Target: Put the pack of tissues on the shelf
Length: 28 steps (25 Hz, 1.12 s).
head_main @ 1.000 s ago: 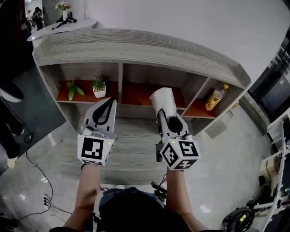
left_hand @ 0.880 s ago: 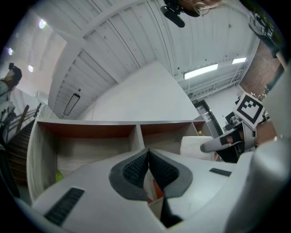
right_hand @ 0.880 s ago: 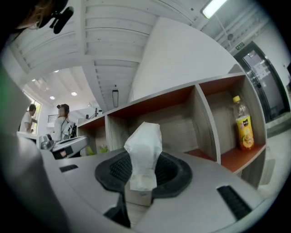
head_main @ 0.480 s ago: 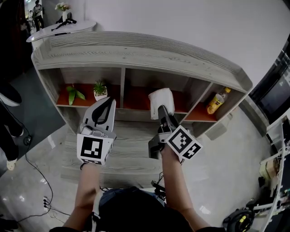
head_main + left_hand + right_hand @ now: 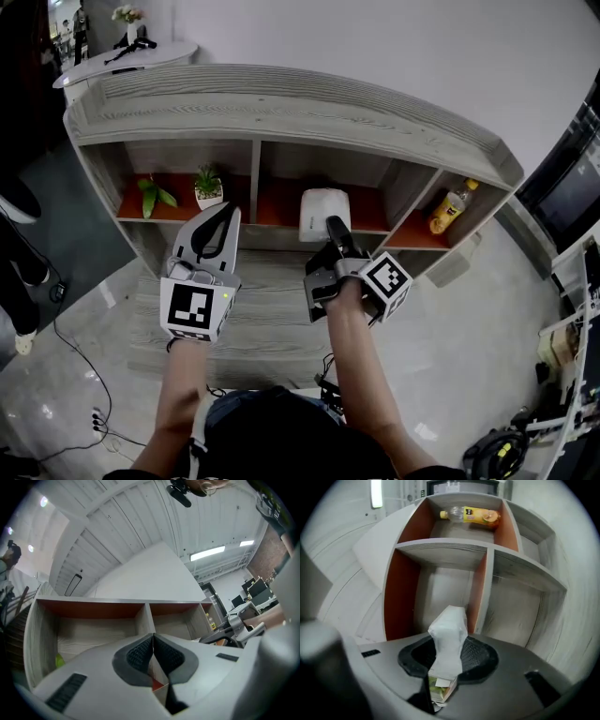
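Note:
The pack of tissues (image 5: 323, 214) is white and soft. My right gripper (image 5: 331, 228) is shut on it and holds it in front of the right part of the middle compartment of the grey wooden shelf (image 5: 281, 101). In the right gripper view the pack (image 5: 449, 639) stands edge-on between the dark pads (image 5: 479, 654), and the right gripper (image 5: 449, 654) is rolled so that the shelf (image 5: 440, 550) looks turned on its side. My left gripper (image 5: 221, 214) hovers to the left, shut and with nothing held. The left gripper (image 5: 153, 645) faces the shelf's compartments (image 5: 145, 616).
Two small green plants (image 5: 204, 182) stand in the left compartment on the red-orange board. A yellow juice bottle (image 5: 448, 203) stands in the right compartment and also shows as the bottle (image 5: 471, 514). A lower wooden ledge (image 5: 272, 314) lies under my arms. Cables (image 5: 80, 361) trail on the floor at left.
My right gripper has rolled about a quarter turn and moved forward and down, carrying the tissue pack closer to the middle compartment. The left gripper has stayed put.

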Motion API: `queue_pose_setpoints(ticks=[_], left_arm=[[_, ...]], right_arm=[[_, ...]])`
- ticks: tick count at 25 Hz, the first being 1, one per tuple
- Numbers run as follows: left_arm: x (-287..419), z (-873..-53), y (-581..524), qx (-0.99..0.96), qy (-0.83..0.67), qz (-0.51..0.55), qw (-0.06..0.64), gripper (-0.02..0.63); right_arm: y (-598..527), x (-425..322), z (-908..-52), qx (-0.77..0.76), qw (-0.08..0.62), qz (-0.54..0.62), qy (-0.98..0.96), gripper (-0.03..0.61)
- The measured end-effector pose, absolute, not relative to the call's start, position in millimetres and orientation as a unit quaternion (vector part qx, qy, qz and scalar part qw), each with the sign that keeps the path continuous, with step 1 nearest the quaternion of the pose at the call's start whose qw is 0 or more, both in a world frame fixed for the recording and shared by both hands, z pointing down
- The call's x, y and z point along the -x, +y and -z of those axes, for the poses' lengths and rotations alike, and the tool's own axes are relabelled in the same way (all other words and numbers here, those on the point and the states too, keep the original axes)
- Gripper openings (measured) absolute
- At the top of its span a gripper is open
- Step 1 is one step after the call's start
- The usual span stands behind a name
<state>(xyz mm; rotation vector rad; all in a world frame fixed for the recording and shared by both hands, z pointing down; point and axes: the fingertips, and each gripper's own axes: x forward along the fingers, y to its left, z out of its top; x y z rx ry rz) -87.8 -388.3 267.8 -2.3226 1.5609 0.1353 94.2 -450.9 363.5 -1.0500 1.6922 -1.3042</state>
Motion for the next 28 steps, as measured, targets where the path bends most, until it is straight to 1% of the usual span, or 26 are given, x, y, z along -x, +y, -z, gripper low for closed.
queue_pose_setpoints(ticks=[5, 8, 12, 13, 14, 16, 19, 23, 28], left_arm=[[89, -269, -388, 0.816, 0.548, -0.048, 0.176, 0.012], [90, -270, -387, 0.818, 0.55, -0.049, 0.163, 0.012], [92, -271, -386, 0.815, 0.551, -0.052, 0.173, 0.012], [93, -272, -386, 0.814, 0.552, -0.051, 0.171, 0.012], [93, -273, -385, 0.814, 0.553, -0.049, 0.17, 0.012], [94, -274, -385, 0.814, 0.554, -0.049, 0.169, 0.012], [95, -275, -382, 0.813, 0.556, -0.047, 0.168, 0.012], [97, -276, -380, 0.811, 0.558, -0.046, 0.169, 0.012], [96, -273, -376, 0.811, 0.558, -0.049, 0.168, 0.012]], right_arm=[[-453, -91, -375, 0.39, 0.395, 0.554, 0.62, 0.118], [-454, -92, -379, 0.397, 0.395, 0.556, 0.614, 0.118], [-454, -89, -375, 0.389, 0.406, 0.558, 0.611, 0.125], [-456, -89, -376, 0.387, 0.409, 0.558, 0.609, 0.134], [-458, -90, -380, 0.389, 0.409, 0.559, 0.608, 0.159], [-461, -90, -386, 0.395, 0.405, 0.56, 0.605, 0.228], [-461, -88, -385, 0.397, 0.406, 0.558, 0.604, 0.275], [-461, -89, -383, 0.387, 0.415, 0.548, 0.614, 0.305], [-452, -88, -380, 0.382, 0.419, 0.55, 0.613, 0.318]])
